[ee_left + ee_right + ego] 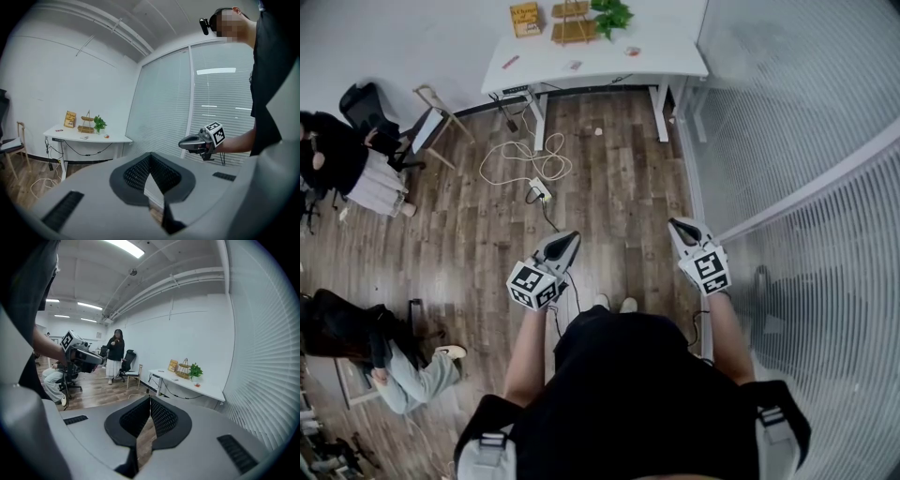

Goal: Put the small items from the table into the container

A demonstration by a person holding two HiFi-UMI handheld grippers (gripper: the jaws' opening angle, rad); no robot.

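Hand-held grippers were both pressed together and empty: left hand-held gripper point(570, 236) and right hand-held gripper point(675, 225) hung over the floor point(609, 187), pointed toward the worktop point(600, 70) but well apart from it. Judged from that, the task was not started; every pick was left to do, and getting to the worktop came first.

Worktop was white and stood against the far wall. At its back stood a wooden basket point(572, 31) with a wire handle, probably the container, though too small to tell if anything lay in it. Plant point(612, 14) was just beside it on the right, yellow box point(525, 19) near it on the left.

Small items lay loose on the bare front part: a red strip point(511, 62) toward the left end, a pale flat piece point(574, 66) near the middle, a round red-and-white bit point(633, 51) toward the right. All three were apart from the basket and from each other. One pale speck point(598, 131) sat on the floor below the worktop; what it was could not be told.
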